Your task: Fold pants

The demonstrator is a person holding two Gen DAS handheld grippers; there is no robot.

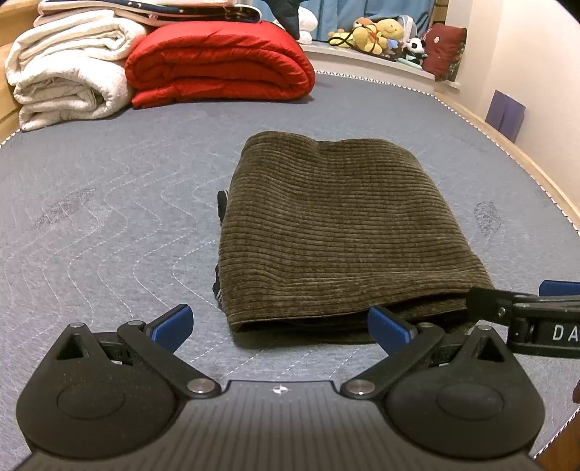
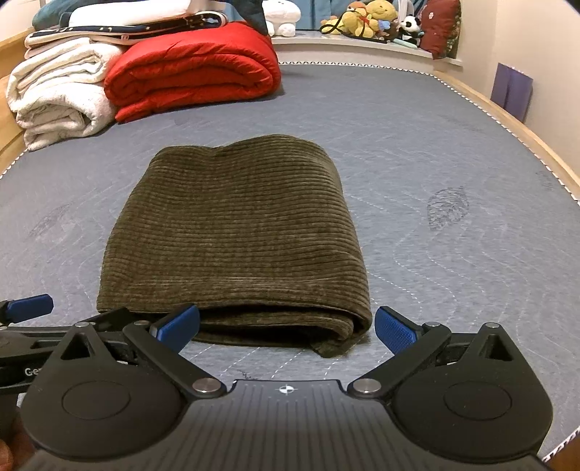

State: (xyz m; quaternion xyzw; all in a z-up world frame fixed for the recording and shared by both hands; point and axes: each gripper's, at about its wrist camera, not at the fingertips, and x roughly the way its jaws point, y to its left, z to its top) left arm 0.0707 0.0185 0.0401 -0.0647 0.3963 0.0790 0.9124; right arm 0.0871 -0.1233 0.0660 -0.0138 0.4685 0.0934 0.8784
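Both tongs hover low over the mattress, side by side and pointed at the near edge of the pants. The left tongs (image 1: 281, 324) stand wide apart and grip nothing, the blue pad of the right-side finger (image 1: 389, 328) just beside the cloth's front fold. The right tongs (image 2: 286, 326) are likewise spread wide and empty, their fingers flanking the pants' near right corner.

The pants (image 2: 235, 235), olive-brown corduroy, lie folded into a compact, layered rectangle directly ahead of both tongs, the ribs running crosswise and the stacked edges facing the cameras; a dark bit of trim peeks out on the bundle's left side in the left wrist view.

They rest on a grey-blue quilted mattress (image 2: 435, 163) stitched with wavy lines, framed by a light wooden bed edge (image 2: 525, 134). Far beyond the tongs, to the left, sit a rolled white blanket (image 2: 61, 94) and a folded red quilt (image 2: 192, 69); farther right, plush toys (image 2: 369, 20) line a ledge.
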